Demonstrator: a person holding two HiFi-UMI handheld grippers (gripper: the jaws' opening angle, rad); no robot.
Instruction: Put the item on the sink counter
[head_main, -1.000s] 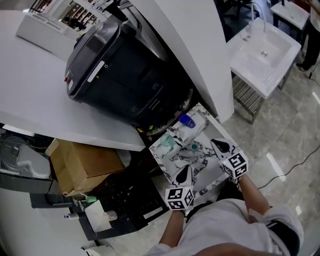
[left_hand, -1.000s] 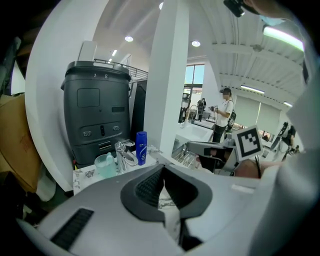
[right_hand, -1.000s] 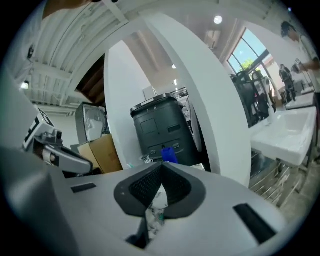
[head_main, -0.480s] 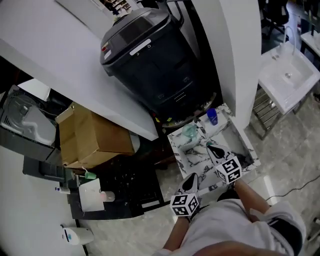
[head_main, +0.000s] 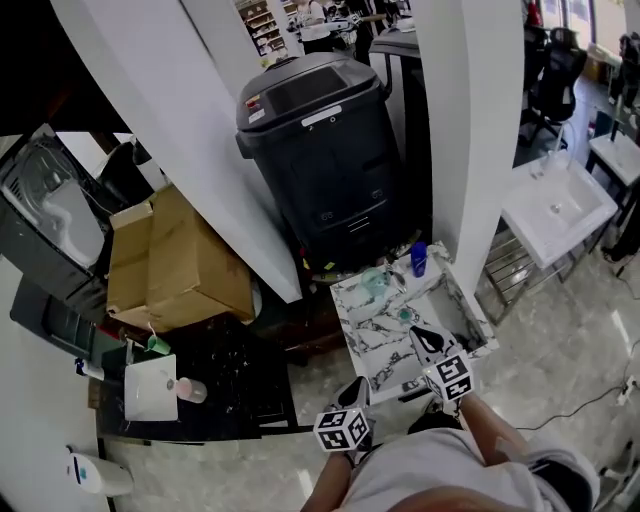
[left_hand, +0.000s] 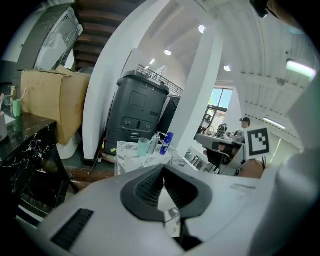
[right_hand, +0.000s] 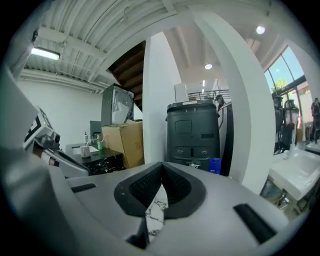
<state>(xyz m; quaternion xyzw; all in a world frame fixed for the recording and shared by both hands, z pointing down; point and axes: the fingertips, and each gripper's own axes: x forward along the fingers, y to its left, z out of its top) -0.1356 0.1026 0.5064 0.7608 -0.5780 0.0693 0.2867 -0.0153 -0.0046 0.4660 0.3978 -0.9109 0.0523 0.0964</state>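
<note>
- We hold both grippers at the near edge of the marble sink counter (head_main: 372, 340), and neither touches anything on it.
- The left gripper (head_main: 352, 392) has its jaws clenched together on nothing, and the right gripper (head_main: 424, 340) is likewise pressed closed and empty.
- A blue bottle (head_main: 418, 258) and a pale green cup (head_main: 375, 283) stand at the counter's far end, before the black unit (head_main: 325, 150).
- We judge the item is one of these, already set down, which is why the jaws are free.

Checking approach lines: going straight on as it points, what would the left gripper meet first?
The left gripper would probably reach the marble sink counter first, near the green cup; depth unclear.
</note>
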